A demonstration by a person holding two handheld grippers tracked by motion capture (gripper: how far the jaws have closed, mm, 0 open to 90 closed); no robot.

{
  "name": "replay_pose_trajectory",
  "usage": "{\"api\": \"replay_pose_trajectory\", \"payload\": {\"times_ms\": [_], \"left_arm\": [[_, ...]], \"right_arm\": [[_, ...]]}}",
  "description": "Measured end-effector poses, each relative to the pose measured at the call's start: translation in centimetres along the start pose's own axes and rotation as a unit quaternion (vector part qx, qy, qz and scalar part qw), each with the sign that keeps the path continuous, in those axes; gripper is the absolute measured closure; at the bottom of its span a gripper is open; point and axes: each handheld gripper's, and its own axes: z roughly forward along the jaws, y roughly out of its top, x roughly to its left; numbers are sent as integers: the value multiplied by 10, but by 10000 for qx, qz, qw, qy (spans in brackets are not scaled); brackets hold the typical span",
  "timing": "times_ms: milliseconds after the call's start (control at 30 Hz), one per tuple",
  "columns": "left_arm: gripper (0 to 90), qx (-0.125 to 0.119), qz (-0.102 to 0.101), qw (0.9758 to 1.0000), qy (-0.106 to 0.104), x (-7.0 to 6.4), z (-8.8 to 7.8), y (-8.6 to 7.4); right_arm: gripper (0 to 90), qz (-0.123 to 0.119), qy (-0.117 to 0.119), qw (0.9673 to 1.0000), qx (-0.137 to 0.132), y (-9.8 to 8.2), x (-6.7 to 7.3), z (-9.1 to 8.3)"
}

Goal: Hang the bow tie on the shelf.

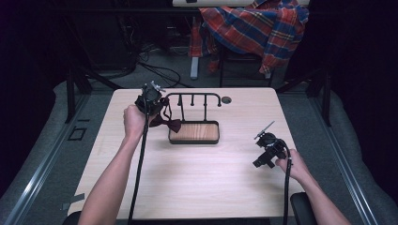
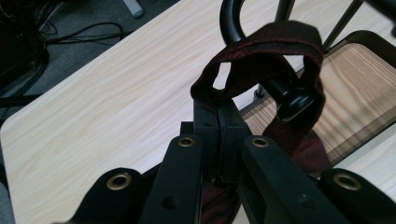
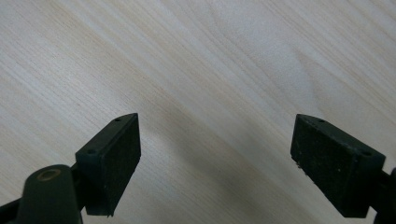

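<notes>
L gripper [image 2: 218,122]: jaws pinched together on the dark red bow tie's strap [image 2: 271,51], w/ the strap looped over the knobbed end of a black peg [image 2: 293,95] on the stand [image 1: 194,97]. In high view the L gripper [image 1: 151,96] sits at the stand's left end, bow tie [image 1: 170,124] hanging just left of the stand's wooden tray [image 1: 194,132]. R gripper [image 3: 215,163]: jaws wide apart, nothing btwn them, over bare table [image 3: 196,56]; in high view it's [image 1: 267,150] well right of the stand, near the table's front-right area.
</notes>
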Motion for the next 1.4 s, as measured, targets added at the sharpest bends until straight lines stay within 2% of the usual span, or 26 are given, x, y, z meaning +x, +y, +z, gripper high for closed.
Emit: {"api": "replay_pose_trajectory", "payload": {"times_ms": [300, 600, 800, 867, 900, 933, 967, 1033, 1100, 1233, 1400], "left_arm": [[888, 74, -38, 10000, 30, 2, 8, -10], [883, 135, -48, 9999, 36, 3, 10, -14], [837, 191, -67, 9998, 93, 5, 7, -18], [820, 210, -65, 9997, 71, 6, 7, -18], [815, 219, -71, 9997, 75, 7, 6, -19], [804, 236, -76, 9997, 61, 7, 6, -19], [791, 249, -78, 9996, 50, 7, 6, -19], [775, 240, -81, 9997, 54, 7, 5, -19], [705, 264, -108, 9996, 39, 7, 3, -19], [566, 353, -108, 9993, 77, 7, 0, -19], [412, 346, -121, 9992, 134, 8, -4, -20]], "right_arm": [[159, 5, 2, 10000, 4, 0, 0, 0], [159, -11, 0, 10000, 31, 0, 0, 0], [159, -9, 0, 10000, 4, 0, 0, 0], [159, -91, -17, 9999, 99, 1, 0, -1], [159, -8, -1, 10000, -1, 0, 0, 0], [159, -43, -9, 10000, 51, 1, 0, -1], [159, 87, 7, 9999, -100, -1, 2, 2], [159, 87, 7, 9999, -100, -1, 2, 2], [159, 19, 1, 10000, -10, 0, 1, 1], [159, 17, 4, 10000, -11, 0, 1, 1], [159, 16, 2, 10000, -12, 0, 1, 1]]}}
